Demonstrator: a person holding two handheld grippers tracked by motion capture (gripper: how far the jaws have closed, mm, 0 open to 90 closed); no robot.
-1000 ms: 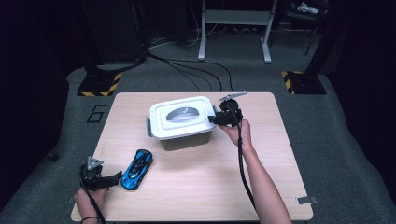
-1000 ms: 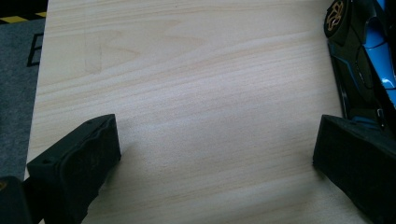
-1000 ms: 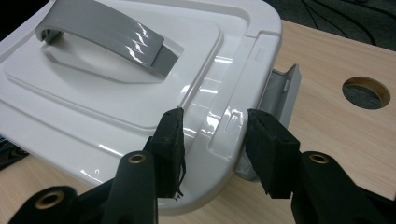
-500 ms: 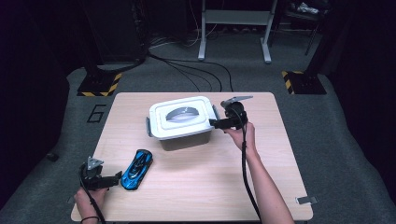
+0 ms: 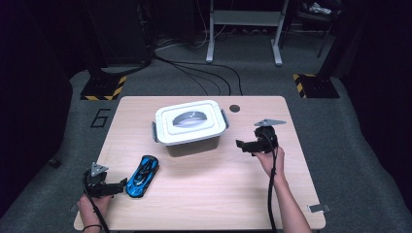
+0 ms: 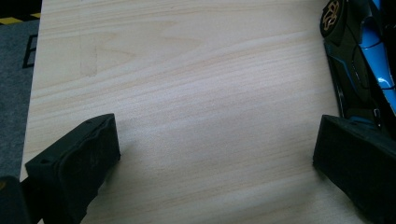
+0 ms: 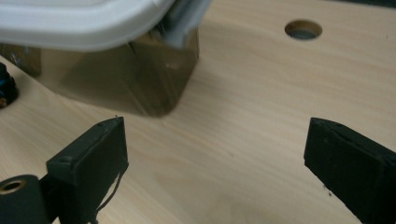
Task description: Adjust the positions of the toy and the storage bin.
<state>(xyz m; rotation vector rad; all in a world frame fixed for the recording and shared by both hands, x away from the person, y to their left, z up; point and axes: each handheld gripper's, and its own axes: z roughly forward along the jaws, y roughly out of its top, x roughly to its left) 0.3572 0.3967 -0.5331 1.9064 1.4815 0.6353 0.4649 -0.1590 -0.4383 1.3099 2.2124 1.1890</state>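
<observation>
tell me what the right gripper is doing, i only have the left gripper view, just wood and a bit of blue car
Observer: The right gripper is off the lidded container, to its right over bare table, jaws wide with nothing between them; they have just been opening.
Operator: is the lid on
Observer: Yes, the white lid sits on the container, grey side latches against its walls.
Operator: where's my left gripper to the car
Observer: The left gripper is open, just left of the blue toy car, at its near end.
</observation>
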